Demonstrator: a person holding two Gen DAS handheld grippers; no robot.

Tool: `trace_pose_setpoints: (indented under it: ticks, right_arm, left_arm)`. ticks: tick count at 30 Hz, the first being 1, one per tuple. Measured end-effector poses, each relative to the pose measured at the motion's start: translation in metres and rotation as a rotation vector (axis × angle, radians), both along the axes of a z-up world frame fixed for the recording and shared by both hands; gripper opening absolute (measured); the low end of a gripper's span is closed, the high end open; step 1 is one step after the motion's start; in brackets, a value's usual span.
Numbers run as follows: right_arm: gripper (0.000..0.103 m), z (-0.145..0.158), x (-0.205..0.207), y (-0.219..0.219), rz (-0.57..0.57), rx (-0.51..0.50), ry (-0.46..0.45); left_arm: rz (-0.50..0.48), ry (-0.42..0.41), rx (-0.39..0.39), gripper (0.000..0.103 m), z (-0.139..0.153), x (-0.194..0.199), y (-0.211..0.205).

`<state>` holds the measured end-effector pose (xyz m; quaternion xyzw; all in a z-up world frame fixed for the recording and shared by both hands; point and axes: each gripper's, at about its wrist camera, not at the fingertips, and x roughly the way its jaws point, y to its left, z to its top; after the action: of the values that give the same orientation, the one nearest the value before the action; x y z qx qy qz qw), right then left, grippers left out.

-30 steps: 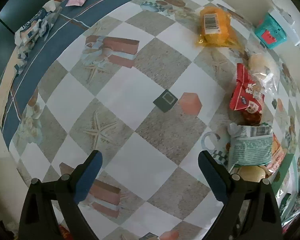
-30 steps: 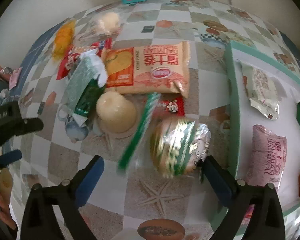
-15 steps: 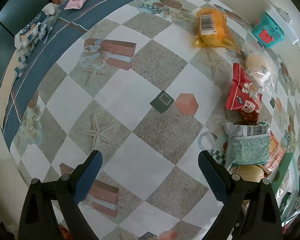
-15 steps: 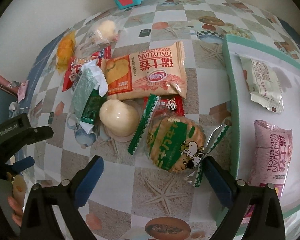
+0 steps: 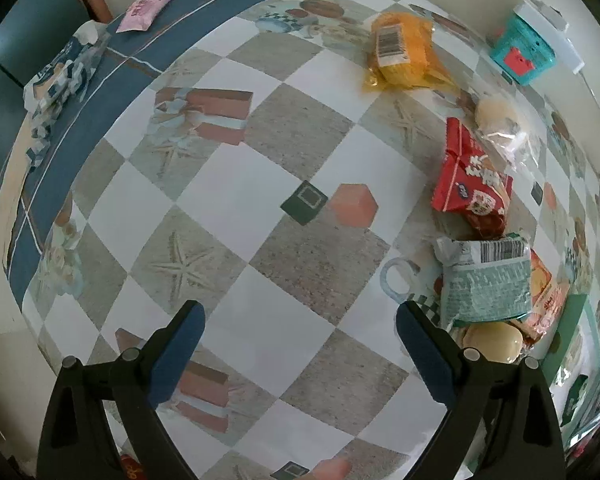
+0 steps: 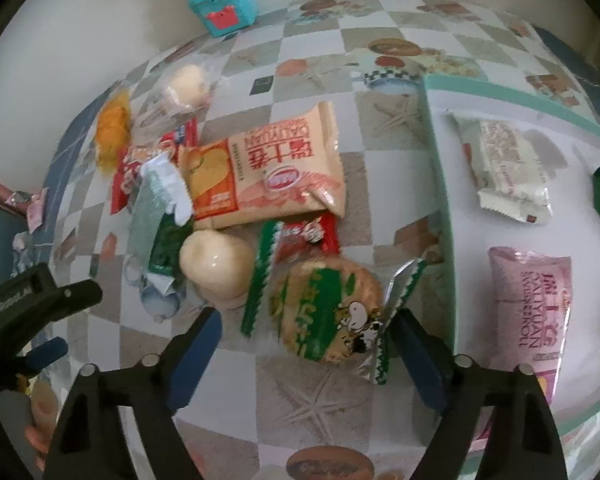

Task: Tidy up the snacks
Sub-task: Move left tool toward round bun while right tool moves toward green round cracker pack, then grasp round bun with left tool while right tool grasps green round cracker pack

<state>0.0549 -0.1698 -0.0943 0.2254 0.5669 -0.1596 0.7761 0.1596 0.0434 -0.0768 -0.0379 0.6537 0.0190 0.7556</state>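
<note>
Green round cracker pack [image 6: 332, 314] sits right between your right gripper's [image 6: 304, 336] wide-open fingers.

Going left to right: your left gripper [image 5: 298, 330] is wide open too and holds nothing, low in its frame over bare checked tablecloth [image 5: 228, 200], likely waiting out of the way. The snack pile [image 6: 236, 184] fills the middle of the right view. The cracker pack lies low in the middle, not squeezed yet. The tray [image 6: 440, 184] at the right edge has snacks in it, so that is probably where this pack goes.

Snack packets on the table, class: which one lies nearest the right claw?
The round green-and-clear rice cracker packet, lying just ahead of the open right claw; the other packets sit farther back.
</note>
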Motion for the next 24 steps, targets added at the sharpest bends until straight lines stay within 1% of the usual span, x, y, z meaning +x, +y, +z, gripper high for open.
trace_pose_setpoints:
  ticks: [2, 6, 8, 13, 16, 20, 24]
  right_arm:
    - [0.076, 0.000, 0.001, -0.003, -0.013, -0.018, 0.004]
    - [0.070, 0.002, -0.002, -0.009, -0.017, -0.027, 0.005]
    - [0.059, 0.003, -0.003, -0.014, -0.022, -0.017, 0.006]
    - [0.058, 0.007, -0.007, -0.020, -0.028, 0.013, 0.009]
    - [0.058, 0.010, -0.008, -0.023, -0.041, 0.026, -0.009]
    - [0.058, 0.032, -0.015, -0.033, -0.053, 0.048, -0.069]
    - [0.058, 0.052, -0.026, -0.044, -0.085, 0.013, -0.112]
  left_arm:
    - [-0.010, 0.003, -0.006, 0.097, 0.001, -0.002, -0.005]
    - [-0.028, 0.001, -0.022, 0.097, 0.003, -0.005, -0.016]
    - [-0.039, 0.002, -0.039, 0.097, 0.005, -0.007, -0.022]
    - [-0.076, 0.005, -0.063, 0.097, 0.010, -0.013, -0.039]
    - [-0.104, 0.002, -0.080, 0.097, 0.014, -0.016, -0.051]
    - [-0.136, -0.015, -0.099, 0.097, 0.022, -0.023, -0.066]
    - [-0.178, -0.032, -0.121, 0.097, 0.029, -0.030, -0.086]
